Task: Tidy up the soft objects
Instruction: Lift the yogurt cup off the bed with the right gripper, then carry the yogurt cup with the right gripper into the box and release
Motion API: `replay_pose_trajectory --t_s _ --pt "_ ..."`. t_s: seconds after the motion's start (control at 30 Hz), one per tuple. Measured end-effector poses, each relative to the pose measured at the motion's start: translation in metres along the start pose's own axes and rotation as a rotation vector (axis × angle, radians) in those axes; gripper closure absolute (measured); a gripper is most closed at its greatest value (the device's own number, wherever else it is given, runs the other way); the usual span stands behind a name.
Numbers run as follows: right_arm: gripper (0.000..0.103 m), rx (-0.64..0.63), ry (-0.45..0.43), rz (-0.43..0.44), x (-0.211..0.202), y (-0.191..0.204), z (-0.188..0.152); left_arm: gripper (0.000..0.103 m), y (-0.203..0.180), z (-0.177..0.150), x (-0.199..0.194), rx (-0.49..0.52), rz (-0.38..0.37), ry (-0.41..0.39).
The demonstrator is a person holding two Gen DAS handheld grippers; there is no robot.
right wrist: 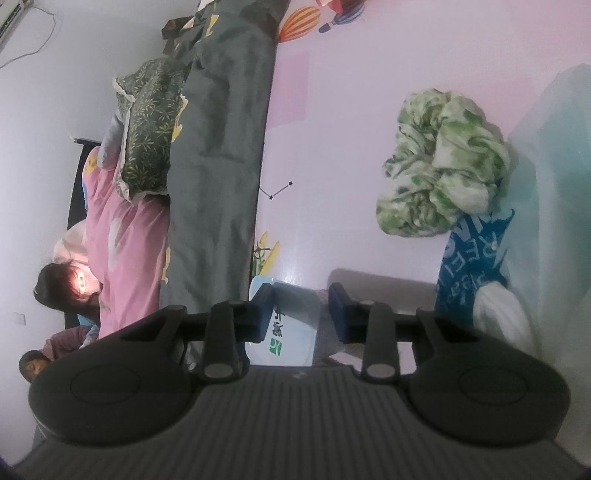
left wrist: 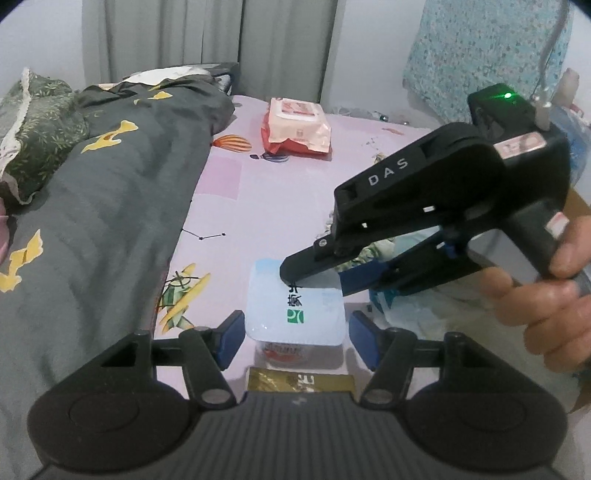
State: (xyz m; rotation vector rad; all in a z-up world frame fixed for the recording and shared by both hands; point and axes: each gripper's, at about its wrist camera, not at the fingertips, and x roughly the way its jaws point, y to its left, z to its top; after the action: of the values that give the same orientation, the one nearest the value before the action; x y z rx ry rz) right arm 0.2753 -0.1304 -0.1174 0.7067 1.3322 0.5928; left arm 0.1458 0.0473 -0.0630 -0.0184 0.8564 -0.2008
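While the tissue pack point(left wrist: 295, 302) lay low in the frame on the pink bedsheet point(left wrist: 280, 206), the left gripper point(left wrist: 297, 338) straddled it with jaws apart, untouching. The right gripper point(left wrist: 314, 278) had closed on its far corner. One wipes packet point(left wrist: 297, 127) lay beyond, curtains point(left wrist: 207, 33) behind.

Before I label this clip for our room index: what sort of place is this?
Most likely a bedroom. The work goes on atop a bed with a pink cartoon-print sheet, a dark grey quilt and a green leaf-print pillow lie along one side, and long grey curtains hang behind.
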Motion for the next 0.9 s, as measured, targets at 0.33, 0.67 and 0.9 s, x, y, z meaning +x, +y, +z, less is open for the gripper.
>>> replay_pose_trajectory --t_s 0.33,0.67,0.9 --pt "0.078 -0.013 -0.002 0.008 -0.002 0.002 -0.003 0.041 0.004 0.006 0.014 -0.059 -0.004 0.049" --pt "0.081 0.014 -0.006 0.018 -0.006 0.0 -0.006 0.042 0.006 0.01 0.014 -0.1 -0.015 0.073" --pt "0.081 0.015 -0.013 0.058 -0.021 0.007 -0.012 0.042 -0.004 0.018 -0.013 -0.085 -0.006 0.023"
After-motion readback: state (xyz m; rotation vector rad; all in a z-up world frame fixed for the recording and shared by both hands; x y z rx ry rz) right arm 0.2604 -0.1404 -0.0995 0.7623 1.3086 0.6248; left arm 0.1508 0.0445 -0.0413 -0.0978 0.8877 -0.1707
